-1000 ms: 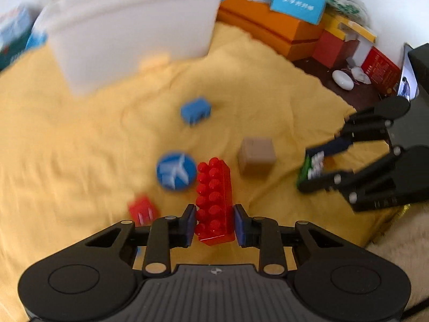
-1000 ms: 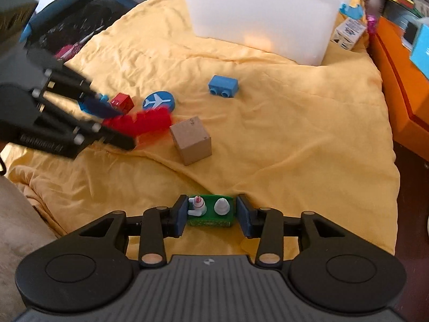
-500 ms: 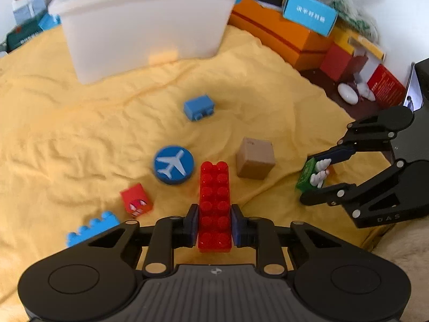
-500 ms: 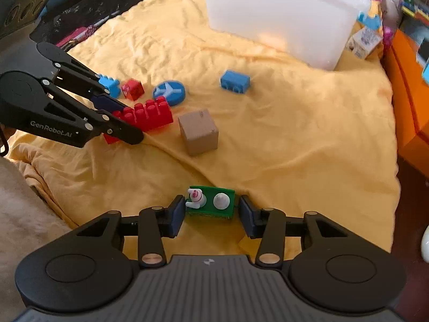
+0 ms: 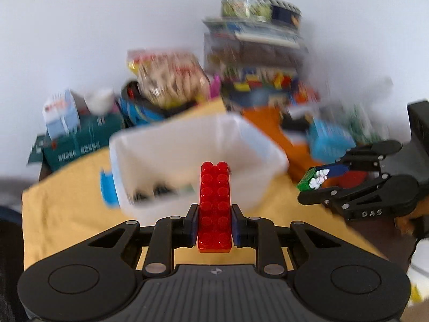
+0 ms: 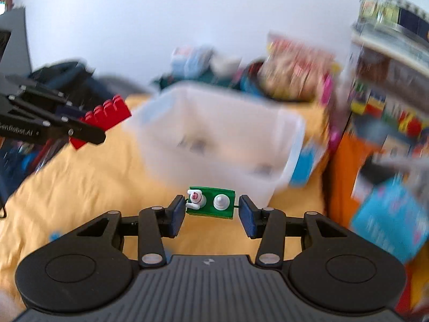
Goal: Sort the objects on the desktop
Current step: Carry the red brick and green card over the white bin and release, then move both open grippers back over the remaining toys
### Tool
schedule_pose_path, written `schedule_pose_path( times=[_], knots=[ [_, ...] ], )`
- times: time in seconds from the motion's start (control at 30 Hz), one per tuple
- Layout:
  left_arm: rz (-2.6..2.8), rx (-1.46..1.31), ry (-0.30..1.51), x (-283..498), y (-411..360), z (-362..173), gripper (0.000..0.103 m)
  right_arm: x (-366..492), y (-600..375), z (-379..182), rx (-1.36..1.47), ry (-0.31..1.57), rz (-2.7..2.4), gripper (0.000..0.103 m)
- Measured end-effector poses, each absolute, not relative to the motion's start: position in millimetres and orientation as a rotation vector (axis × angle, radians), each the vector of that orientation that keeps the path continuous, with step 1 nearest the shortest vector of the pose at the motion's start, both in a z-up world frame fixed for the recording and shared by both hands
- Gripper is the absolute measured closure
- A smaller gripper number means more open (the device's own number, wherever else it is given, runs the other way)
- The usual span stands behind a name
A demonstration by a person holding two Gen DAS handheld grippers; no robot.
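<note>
- Two pieces are in hand, both raised above the yellow cloth and short of the white bin.
- Your left gripper pinches the red brick by its long sides near the rear end; most of its length sticks out forward over the bin's near wall. Judged rigid, light and smooth-sided (glossy plastic may slip if the squeeze eases).
- Your right gripper has the green block between its pads. The left pad touches; a thin gap shows at the right pad, so you cannot tell whether the hold is firm. The two small white pegs on top look delicate, so keep to the block's sides.
- Edges: the bin's near rim sits ahead of both pieces; clear it before letting go.
- Room: the bin mouth is wide and mostly bare, with a few dark items on the floor. Clutter crowds the back and right; your grippers are well apart, so both drops should fit.
</note>
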State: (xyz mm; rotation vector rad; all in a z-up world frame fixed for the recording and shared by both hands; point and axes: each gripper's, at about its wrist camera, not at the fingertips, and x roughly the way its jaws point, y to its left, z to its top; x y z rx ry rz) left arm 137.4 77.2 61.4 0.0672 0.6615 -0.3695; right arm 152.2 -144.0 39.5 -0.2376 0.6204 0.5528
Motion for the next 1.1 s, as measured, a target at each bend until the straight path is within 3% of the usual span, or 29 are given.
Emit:
schedule_pose_path(
  times=[0.17,0.37,0.43,0.53,0.67,0.73,1.1],
  knots=[
    [-0.307,0.108,0.618,195.9,70.1,63.8,0.076,207.6,-121.6,47.2,-0.212,0.585,0.490,0.055],
    [-0.247,0.139,0.730,246.5,47.8,23.2,0.075,254.3,-116.9,11.3,-0.150,0.709,0.437,0.053],
    [-0.228,0.151,0.750,249.1,43.9,18.6,0.061,257.6,-116.0,4.2,-0.137,0.729,0.454,0.051],
    [-0.227,0.083,0.747,241.5,47.9,25.3,0.052,251.7,-114.0,11.5,-0.175,0.674,0.470,0.051],
    [-0.184,0.043,0.724,227.1,48.8,40.7,0.050,237.5,-122.4,28.5,-0.188,0.608,0.476,0.050],
    [-0.179,0.039,0.705,216.0,46.8,47.3,0.041,228.8,-130.1,34.7,-0.182,0.586,0.488,0.049],
    [-0.148,-0.076,0.688,137.6,31.1,52.9,0.040,168.5,-160.9,19.3,-0.212,0.625,0.550,0.047]
  ],
)
